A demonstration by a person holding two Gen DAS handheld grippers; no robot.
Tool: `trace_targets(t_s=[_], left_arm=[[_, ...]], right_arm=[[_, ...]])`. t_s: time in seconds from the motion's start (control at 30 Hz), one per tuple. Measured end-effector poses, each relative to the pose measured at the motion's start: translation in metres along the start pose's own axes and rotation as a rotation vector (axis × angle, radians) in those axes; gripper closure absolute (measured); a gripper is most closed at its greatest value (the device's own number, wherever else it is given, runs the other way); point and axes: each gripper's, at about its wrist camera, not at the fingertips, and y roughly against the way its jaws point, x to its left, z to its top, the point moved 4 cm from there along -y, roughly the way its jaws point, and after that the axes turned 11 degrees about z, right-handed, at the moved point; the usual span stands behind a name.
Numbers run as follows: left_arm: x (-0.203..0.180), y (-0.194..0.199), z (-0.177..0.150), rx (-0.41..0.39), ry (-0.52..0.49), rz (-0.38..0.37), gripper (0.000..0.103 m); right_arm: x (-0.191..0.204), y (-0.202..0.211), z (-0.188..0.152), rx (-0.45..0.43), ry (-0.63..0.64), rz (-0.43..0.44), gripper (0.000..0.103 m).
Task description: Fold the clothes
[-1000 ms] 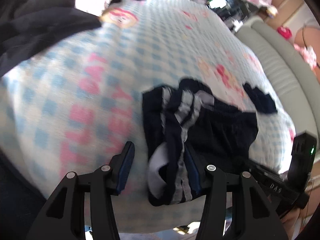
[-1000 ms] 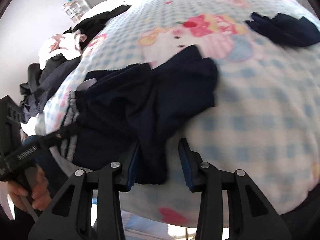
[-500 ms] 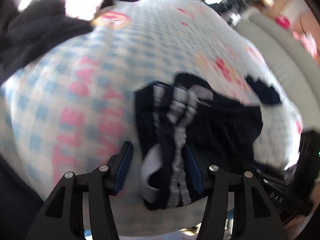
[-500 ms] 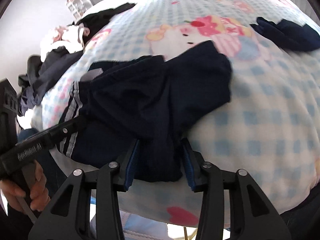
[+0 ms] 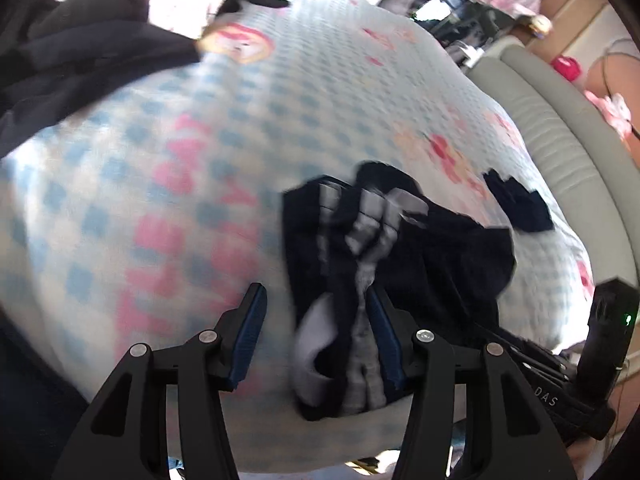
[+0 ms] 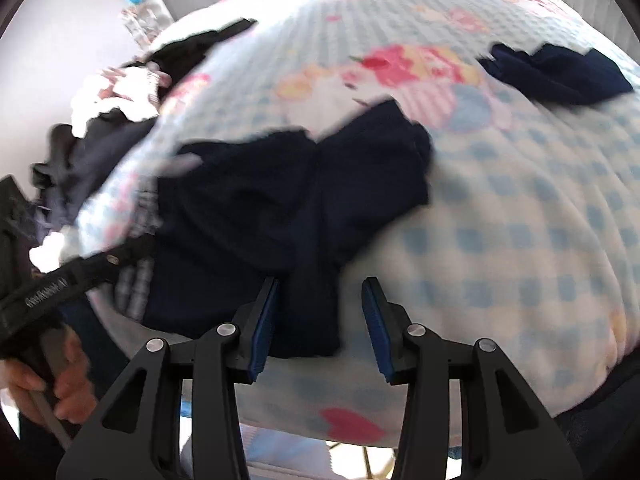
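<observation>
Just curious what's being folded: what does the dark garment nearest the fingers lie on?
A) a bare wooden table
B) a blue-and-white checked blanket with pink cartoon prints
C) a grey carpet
B: the navy shorts lie on the checked blanket with pink cartoon prints.

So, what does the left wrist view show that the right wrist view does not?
Only the left wrist view shows the grey padded headboard and the garment's grey-striped waistband bunched between the open jaws of the left hand-held gripper. Only the right wrist view shows a hand holding that gripper's handle, and the right hand-held gripper, its jaws just opening around a dark fabric edge. Both show the navy shorts, a smaller navy garment and the checked blanket.
</observation>
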Motion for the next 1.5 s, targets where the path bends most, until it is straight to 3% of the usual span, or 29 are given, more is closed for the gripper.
trace_targets(t_s=[0.1,0.17,0.3,0.4,0.5,0.6,0.67,0.77,0.87,0.93,1.1,1.23,1.33,1.5], left_arm=[[0.012,0.01,0.004,-0.041,0.053,-0.009,0.049],[0.011,0.011,0.006,-0.037,0.06,-0.069,0.049],[-0.014,0.003,0.0,-0.01,-0.011,-0.127,0.049],[-0.023,-0.005,-0.005,0.001,-0.081,-0.008,0.049],[-0.01,0.0,0.002,-0.062,-0.028,0.126,0.049],[0.003,0.006,0.009,-0.063,0.063,0.031,0.05],[0.007,0.006,0.01,-0.049,0.099,-0.038,0.05],[-0.014,-0.004,0.009,-0.013,0.054,-0.123,0.049],[-0.026,-0.012,0.008,-0.02,-0.021,-0.023,0.049],[-0.02,-0.014,0.011,-0.03,-0.007,0.03,0.049],[-0.016,-0.012,0.016,-0.027,0.047,-0.061,0.049],[-0.03,-0.005,0.01,-0.025,-0.009,-0.14,0.049],[-0.037,-0.007,-0.004,0.014,-0.066,-0.091,0.049],[-0.036,-0.008,-0.015,-0.01,-0.165,0.143,0.05]], right_arm=[[-0.013,0.012,0.002,-0.028,-0.049,0.008,0.058],[-0.014,0.02,0.004,-0.047,-0.043,0.008,0.055],[-0.009,0.024,0.006,-0.031,-0.004,0.039,0.055],[-0.008,0.012,0.001,0.019,0.041,-0.03,0.055],[-0.012,0.013,-0.001,0.016,0.028,-0.089,0.054],[-0.005,0.028,0.005,-0.037,0.031,-0.095,0.052],[-0.001,0.034,0.011,-0.068,0.026,-0.049,0.049],[0.002,0.03,0.016,-0.074,0.015,0.013,0.045],[-0.002,0.01,0.016,-0.027,0.027,-0.041,0.045],[-0.013,0.011,0.013,-0.023,-0.003,-0.066,0.045],[-0.028,0.028,0.008,-0.046,-0.049,-0.056,0.044],[-0.019,0.036,0.008,-0.023,-0.033,0.063,0.044],[-0.013,0.031,0.004,0.021,-0.007,0.101,0.044],[-0.018,0.018,-0.005,0.06,-0.006,0.059,0.044]])
